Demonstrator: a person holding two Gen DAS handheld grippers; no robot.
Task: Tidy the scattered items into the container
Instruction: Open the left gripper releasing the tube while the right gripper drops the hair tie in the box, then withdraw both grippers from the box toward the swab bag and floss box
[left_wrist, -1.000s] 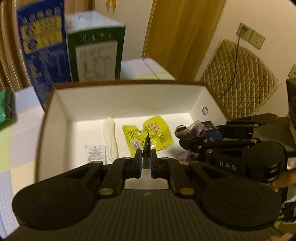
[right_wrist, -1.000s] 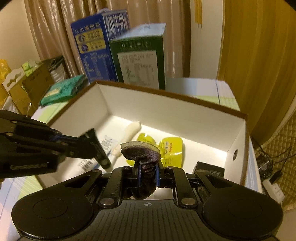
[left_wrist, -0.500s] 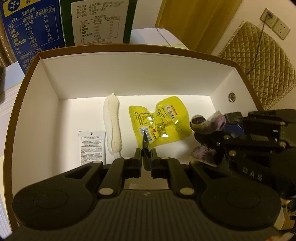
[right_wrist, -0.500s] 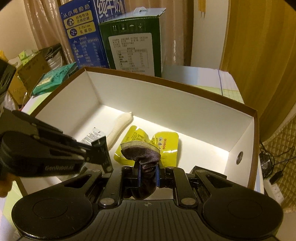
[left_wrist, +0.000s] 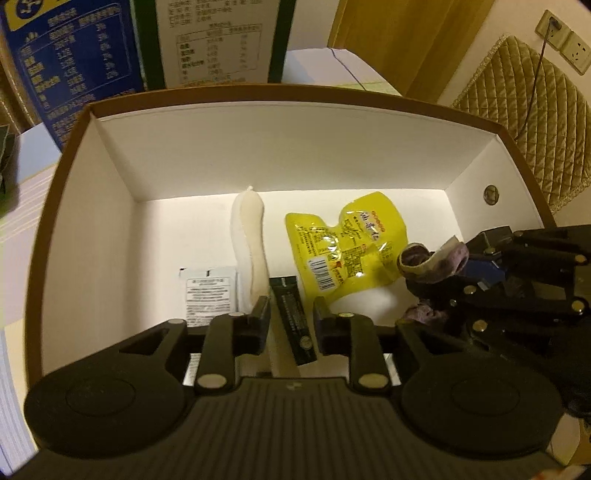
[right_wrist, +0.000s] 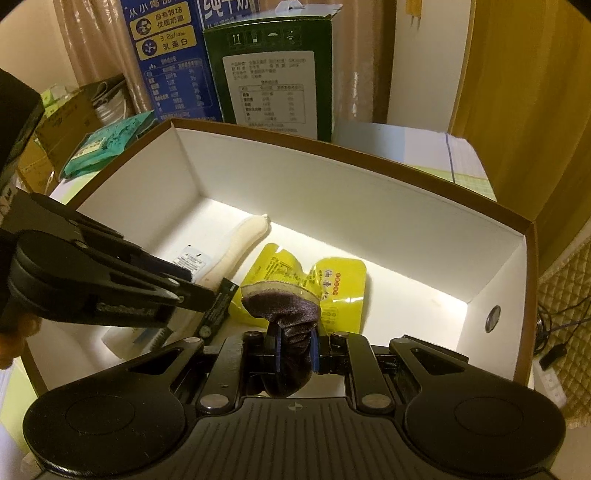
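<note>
A brown box with a white inside (left_wrist: 258, 155) (right_wrist: 332, 192) holds a white roll (left_wrist: 249, 254) (right_wrist: 240, 245), a yellow pouch (left_wrist: 343, 247) (right_wrist: 340, 291) and a white sachet (left_wrist: 210, 291) (right_wrist: 194, 260). My left gripper (left_wrist: 291, 314) is open over the box floor; a dark sachet (left_wrist: 293, 321) (right_wrist: 218, 306) lies loose between its fingers. My right gripper (right_wrist: 294, 345) is shut on a purple sock (right_wrist: 284, 314) (left_wrist: 432, 258) above the box's right part, beside the left gripper.
A blue carton (right_wrist: 166, 59) and a green carton (right_wrist: 269, 77) stand behind the box. A green packet (right_wrist: 107, 144) lies to the box's left. A quilted panel (left_wrist: 528, 122) and wall sockets (left_wrist: 561, 40) are at the right.
My left gripper has lowered into the box and opened, letting go of the dark sachet, which now lies between its fingers. My right gripper still holds the sock and has moved closer over the box.
</note>
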